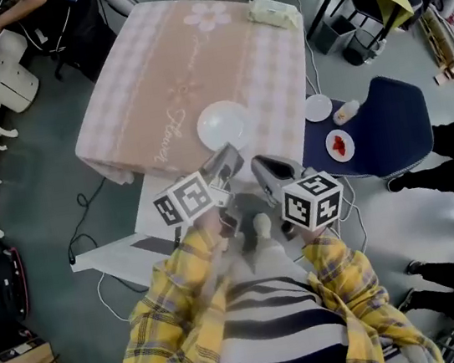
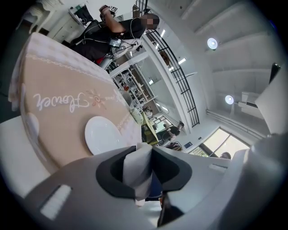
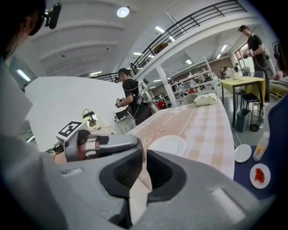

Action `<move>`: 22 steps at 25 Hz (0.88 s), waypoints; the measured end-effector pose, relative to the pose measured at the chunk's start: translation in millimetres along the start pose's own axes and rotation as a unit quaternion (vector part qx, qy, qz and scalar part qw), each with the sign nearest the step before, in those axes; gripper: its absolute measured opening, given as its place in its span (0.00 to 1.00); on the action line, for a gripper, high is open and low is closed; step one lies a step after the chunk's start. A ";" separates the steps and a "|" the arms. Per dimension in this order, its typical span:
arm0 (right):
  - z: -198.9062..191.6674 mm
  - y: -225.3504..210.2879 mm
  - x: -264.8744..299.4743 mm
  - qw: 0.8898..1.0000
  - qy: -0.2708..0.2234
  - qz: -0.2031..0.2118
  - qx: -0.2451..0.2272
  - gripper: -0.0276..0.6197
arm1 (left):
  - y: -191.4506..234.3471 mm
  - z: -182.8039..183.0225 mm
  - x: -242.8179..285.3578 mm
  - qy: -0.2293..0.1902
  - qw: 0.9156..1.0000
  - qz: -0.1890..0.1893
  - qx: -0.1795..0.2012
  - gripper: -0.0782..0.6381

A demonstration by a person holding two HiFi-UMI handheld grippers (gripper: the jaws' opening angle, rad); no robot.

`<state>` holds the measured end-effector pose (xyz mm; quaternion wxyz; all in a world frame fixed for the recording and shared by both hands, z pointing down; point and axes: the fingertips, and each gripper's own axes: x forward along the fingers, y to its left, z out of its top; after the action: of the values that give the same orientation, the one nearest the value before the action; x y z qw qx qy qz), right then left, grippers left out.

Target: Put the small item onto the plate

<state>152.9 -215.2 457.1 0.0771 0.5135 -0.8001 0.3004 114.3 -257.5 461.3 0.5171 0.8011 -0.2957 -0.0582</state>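
The white plate (image 1: 223, 124) lies near the front edge of the pink checked tablecloth (image 1: 144, 79). My left gripper (image 1: 226, 162) hovers just in front of it, off the table's near edge. In the left gripper view its jaws (image 2: 143, 150) are shut on a small white item (image 2: 137, 167), with the plate (image 2: 102, 134) ahead and to the left. My right gripper (image 1: 263, 165) is beside it on the right, jaws shut with nothing in them (image 3: 145, 155). That view shows the plate (image 3: 167, 145) ahead of its jaws.
A blue chair (image 1: 391, 122) to the right of the table carries a small white dish (image 1: 317, 107), a bottle (image 1: 346, 111) and a dish with red food (image 1: 340, 145). A tissue pack (image 1: 274, 12) lies at the table's far end. People stand around.
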 end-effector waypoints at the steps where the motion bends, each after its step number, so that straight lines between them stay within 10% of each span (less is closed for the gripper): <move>1: 3.4 -1.3 6.6 1.000 0.004 0.008 -0.005 0.08 | 4.5 5.0 3.9 -0.004 1.000 0.007 -0.001 0.24; 22: 33.5 -54.8 58.7 0.995 0.060 0.067 -0.046 0.08 | 48.0 39.4 58.4 -0.048 0.995 0.086 -0.023 0.24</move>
<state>179.6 -295.4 477.5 0.1278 0.4357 -0.8396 0.2983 126.4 -333.9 497.2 0.5237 0.7567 -0.3869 -0.0589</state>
